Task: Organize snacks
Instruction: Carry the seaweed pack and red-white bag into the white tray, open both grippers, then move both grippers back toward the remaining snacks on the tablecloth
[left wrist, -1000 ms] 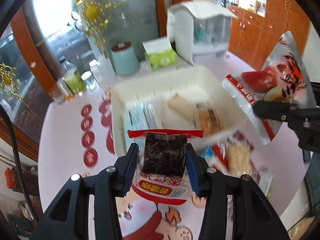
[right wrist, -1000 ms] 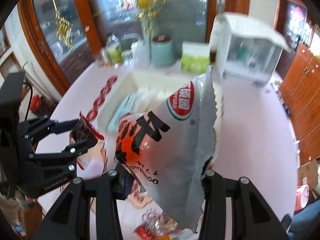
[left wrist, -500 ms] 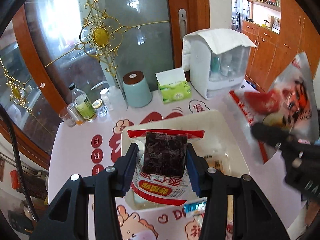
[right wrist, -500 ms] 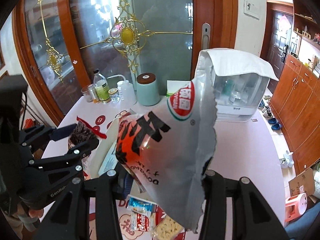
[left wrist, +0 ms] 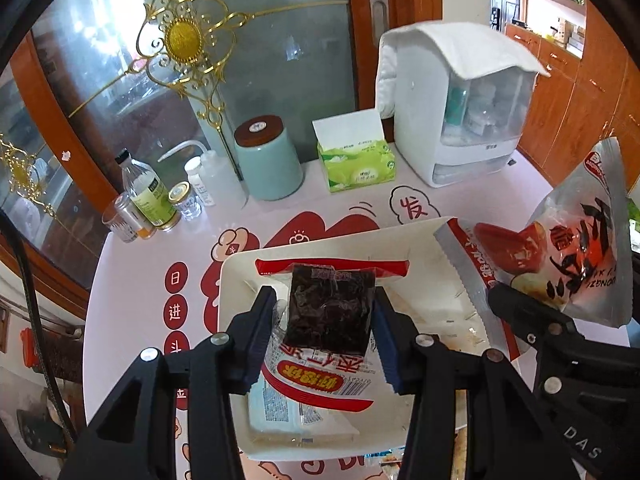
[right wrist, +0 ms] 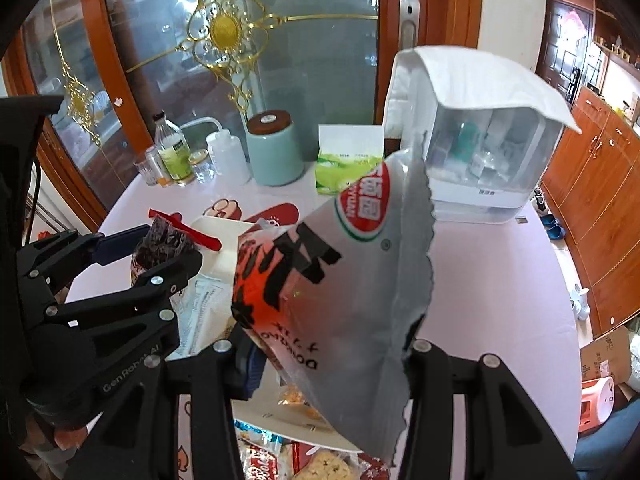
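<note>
My left gripper [left wrist: 326,326] is shut on a red-and-white snack packet with a dark window [left wrist: 330,312] and holds it above the white tray [left wrist: 236,276]. It also shows at the left of the right wrist view [right wrist: 160,248]. My right gripper [right wrist: 324,360] is shut on a large silver-and-orange snack bag [right wrist: 344,272], held upright over the tray's right side. The bag also shows in the left wrist view [left wrist: 576,248]. A pale blue packet [left wrist: 276,412] lies in the tray under my left gripper.
At the table's back stand a white appliance [left wrist: 456,108], a green tissue box [left wrist: 356,164], a teal canister [left wrist: 268,160] and several small bottles [left wrist: 152,200]. Loose snack packets [right wrist: 316,460] lie on the table in front of the tray.
Both grippers have risen and tilted up, so the tray now sits lower in view. Each keeps its packet. The large bag has moved closer over the tray.
</note>
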`<state>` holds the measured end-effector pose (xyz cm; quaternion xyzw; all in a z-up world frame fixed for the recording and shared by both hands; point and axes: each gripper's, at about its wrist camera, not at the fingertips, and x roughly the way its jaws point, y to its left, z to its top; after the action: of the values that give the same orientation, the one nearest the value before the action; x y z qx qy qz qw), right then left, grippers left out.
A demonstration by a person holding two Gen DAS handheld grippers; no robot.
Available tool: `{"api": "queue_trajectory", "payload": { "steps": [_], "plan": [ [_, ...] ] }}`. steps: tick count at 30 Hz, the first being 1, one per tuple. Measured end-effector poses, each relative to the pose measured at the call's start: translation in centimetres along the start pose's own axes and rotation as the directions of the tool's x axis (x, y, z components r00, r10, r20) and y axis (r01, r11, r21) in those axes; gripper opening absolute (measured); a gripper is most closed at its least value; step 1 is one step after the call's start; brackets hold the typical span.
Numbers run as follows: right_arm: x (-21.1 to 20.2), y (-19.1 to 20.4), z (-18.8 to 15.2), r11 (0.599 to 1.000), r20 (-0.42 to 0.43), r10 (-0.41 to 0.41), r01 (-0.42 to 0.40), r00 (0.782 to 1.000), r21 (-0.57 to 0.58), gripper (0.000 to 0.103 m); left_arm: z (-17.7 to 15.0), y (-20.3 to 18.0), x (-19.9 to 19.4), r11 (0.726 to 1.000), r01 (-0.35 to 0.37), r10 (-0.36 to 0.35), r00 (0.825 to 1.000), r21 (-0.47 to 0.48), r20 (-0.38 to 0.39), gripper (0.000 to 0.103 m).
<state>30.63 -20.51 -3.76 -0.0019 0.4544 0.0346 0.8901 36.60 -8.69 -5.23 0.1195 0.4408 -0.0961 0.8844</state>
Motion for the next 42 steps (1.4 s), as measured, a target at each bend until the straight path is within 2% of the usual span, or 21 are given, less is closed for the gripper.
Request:
{"api": "queue_trajectory", "payload": {
  "steps": [2, 5, 7, 9, 12, 15, 18, 26, 42],
  "plan": [
    [0.9, -0.1, 0.1, 1.0, -0.013, -0.002, 0.002, 1.0, -0.001, 0.048, 0.1, 0.0, 0.6, 1.0, -0.006, 0.006, 1.0, 0.001, -0.011, 0.05],
    [2.1, -0.2, 0.2, 1.0, -0.028, -0.01, 0.01, 1.0, 0.002, 0.049, 0.1, 0.0, 1.3, 1.0, -0.03, 0.03, 0.999, 0.005, -0.023, 0.064],
    [2.7, -0.4, 0.2, 1.0, -0.038, -0.019, 0.019, 0.999, 0.01, 0.049, 0.2, 0.5, 1.7, 0.999, -0.039, 0.038, 0.999, -0.012, -0.036, 0.084],
    [3.4, -1.1, 0.2, 0.999, -0.053, -0.007, 0.01, 0.999, 0.041, 0.049, 0.2, 1.3, 1.9, 0.999, -0.038, 0.036, 0.998, -0.039, -0.045, 0.093],
    [4.2, -2.1, 0.0, 0.995, -0.075, 0.031, -0.024, 0.997, 0.093, 0.056, -0.1, 1.7, 1.9, 0.999, -0.023, 0.021, 0.999, -0.047, -0.046, 0.094],
    [4.2, -2.4, 0.0, 0.993, -0.07, 0.04, -0.032, 0.997, 0.116, 0.06, -0.4, 1.6, 1.6, 0.999, -0.038, 0.037, 0.998, -0.028, -0.042, 0.094],
    [3.9, -2.3, 0.0, 0.993, -0.066, 0.033, -0.025, 0.997, 0.115, 0.06, -0.7, 1.3, 1.2, 0.998, -0.056, 0.055, 0.998, -0.012, -0.03, 0.094],
    [2.7, -1.9, -0.1, 0.993, -0.065, 0.034, -0.026, 0.997, 0.119, 0.06, -1.4, 1.4, -0.6, 0.999, -0.044, 0.044, 0.999, -0.011, -0.016, 0.094],
    [-2.9, 0.1, -2.4, 0.994, -0.029, 0.02, -0.017, 0.999, 0.105, 0.06, -4.3, 1.6, -6.7, 1.0, -0.012, 0.011, 0.999, 0.022, 0.039, 0.094]
  ]
}}
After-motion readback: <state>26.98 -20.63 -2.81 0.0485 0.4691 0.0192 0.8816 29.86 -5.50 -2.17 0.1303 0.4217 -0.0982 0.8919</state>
